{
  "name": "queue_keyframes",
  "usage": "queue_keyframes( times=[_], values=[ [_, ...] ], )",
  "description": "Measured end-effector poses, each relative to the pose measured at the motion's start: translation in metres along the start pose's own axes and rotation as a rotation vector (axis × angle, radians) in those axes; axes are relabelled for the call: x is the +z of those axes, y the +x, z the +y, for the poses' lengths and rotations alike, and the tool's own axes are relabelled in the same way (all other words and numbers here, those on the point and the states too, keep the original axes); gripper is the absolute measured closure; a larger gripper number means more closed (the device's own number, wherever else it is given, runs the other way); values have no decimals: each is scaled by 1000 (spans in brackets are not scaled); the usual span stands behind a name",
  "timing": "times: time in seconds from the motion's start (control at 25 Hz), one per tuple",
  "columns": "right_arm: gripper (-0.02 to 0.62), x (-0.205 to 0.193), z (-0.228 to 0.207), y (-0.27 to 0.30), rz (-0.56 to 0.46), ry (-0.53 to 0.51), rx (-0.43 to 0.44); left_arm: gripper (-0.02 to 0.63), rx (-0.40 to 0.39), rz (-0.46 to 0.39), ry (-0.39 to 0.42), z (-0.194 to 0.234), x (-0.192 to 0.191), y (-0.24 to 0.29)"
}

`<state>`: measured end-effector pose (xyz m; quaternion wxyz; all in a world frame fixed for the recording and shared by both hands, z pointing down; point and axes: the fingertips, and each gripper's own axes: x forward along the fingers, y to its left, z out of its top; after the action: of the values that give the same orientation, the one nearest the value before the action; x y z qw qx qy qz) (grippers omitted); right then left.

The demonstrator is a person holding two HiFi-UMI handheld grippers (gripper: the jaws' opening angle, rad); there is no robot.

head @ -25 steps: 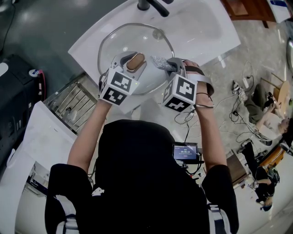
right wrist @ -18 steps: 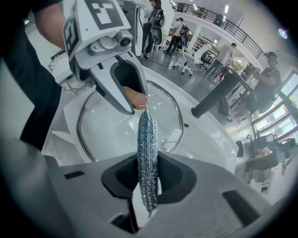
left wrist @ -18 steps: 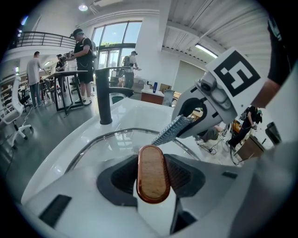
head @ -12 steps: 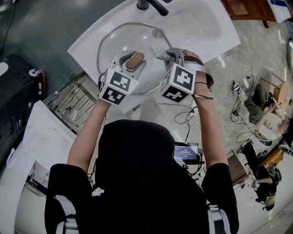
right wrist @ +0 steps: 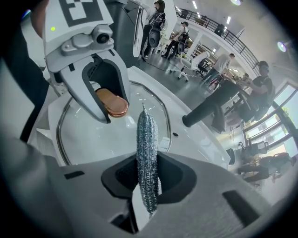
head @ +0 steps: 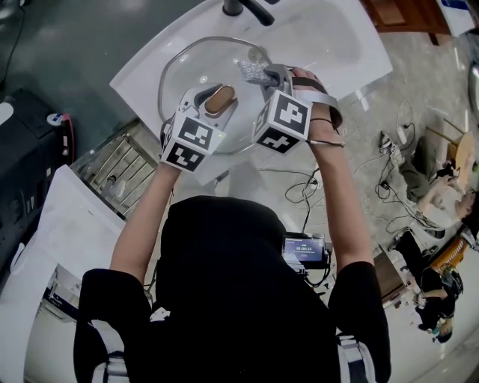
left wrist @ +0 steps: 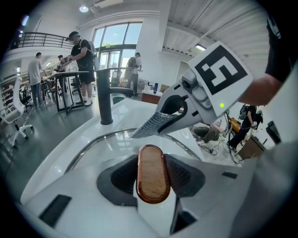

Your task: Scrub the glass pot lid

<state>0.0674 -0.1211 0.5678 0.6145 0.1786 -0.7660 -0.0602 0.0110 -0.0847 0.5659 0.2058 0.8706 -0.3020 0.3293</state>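
- Big open hall, white walls, white square column [left wrist: 151, 46] in the middle.
- Tall windows [left wrist: 111, 42] at the far end, daylight coming in; round ceiling lights [left wrist: 84, 8] on.
- Mezzanine railing [left wrist: 42, 37] runs along the upper level.
- Floor: glossy grey [left wrist: 42, 135] in the hall, paler stone-look patch [head: 419, 90] to the right.
- Black high table [left wrist: 70, 74] with people standing [left wrist: 84, 51] around it; white office chair [left wrist: 16, 111] nearby.
- White counter [head: 337, 45] with a black faucet [head: 251, 9].
- Metal wire rack [head: 123, 168] just beside the counter, black case [head: 30, 157] further left.
- Loose cables [head: 389, 187] on the floor at right; wooden furniture [head: 404, 15] top right.
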Motion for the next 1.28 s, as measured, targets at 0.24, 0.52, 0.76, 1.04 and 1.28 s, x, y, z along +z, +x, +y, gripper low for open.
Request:
queue_keyframes(
  times=[0.24,0.52,0.76,1.04,1.28],
  values=[
    [528,4,-4,3,-9,-13,-23,437,0,-2,1,0,1,1],
    [526,-1,3,1,-3,-36,-31,437,1,-3,-2,0,1,2],
    [525,-6,14,-3,-4,-22,-12,437,4,-2,-4,0,1,2],
    [523,-12,25,-9,6,-26,-5,437,3,-1,-5,1,1,2],
    [523,-19,33,-13,12,-6,4,437,2,0,-5,2,1,2]
  ],
)
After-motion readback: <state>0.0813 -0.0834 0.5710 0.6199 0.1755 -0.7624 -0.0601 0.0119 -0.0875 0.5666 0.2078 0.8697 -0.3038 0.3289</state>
